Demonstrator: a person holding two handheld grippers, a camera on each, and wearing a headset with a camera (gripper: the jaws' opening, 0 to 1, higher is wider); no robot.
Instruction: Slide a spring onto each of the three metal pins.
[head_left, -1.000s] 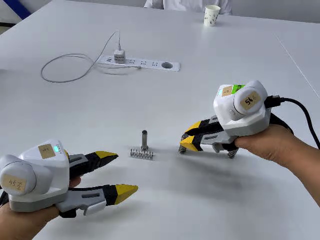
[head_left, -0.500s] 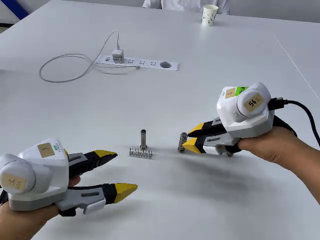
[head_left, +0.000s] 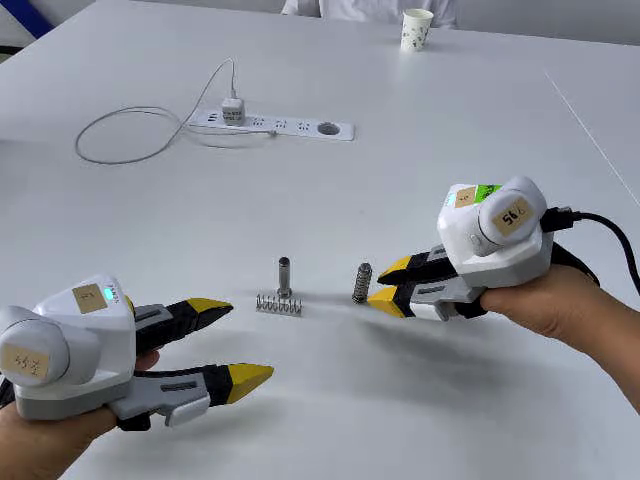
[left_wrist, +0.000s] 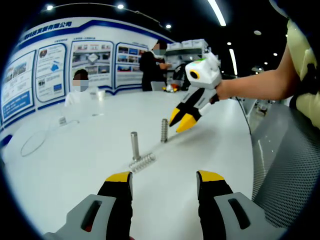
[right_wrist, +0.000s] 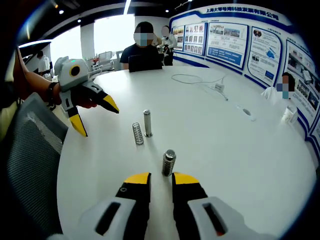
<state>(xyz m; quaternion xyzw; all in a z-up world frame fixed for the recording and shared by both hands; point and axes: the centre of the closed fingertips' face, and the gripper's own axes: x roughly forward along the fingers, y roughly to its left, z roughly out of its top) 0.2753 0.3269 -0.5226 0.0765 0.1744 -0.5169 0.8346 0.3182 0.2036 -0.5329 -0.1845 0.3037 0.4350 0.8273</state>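
Yellow tips of the left claw (head_left: 232, 342) stand wide apart low over the white table (head_left: 480, 120). There is nothing between them and they touch nothing. In the left gripper view the two jaws frame bare tabletop, short of the parts.

The right claw (head_left: 383, 284) has its jaws drawn in to a narrow slit. A pin wearing a spring (head_left: 362, 283) stands upright right at its tips. In the right gripper view the pin sits just ahead of the gap. I cannot tell whether the tips pinch it or only come close.

Two metal pins are in sight, both upright near the middle of the table. One is the pin wearing a spring. The other, a bare pin (head_left: 284, 276), stands a little to its left, between the two claws.

There are two springs. One is on its pin, and one loose spring (head_left: 279, 304) lies on its side just beside the foot of the bare pin, on the near side.

Farther back lie one power strip (head_left: 270, 124) with one looped white cable (head_left: 120, 140), and one paper cup (head_left: 414, 29) near the far edge.
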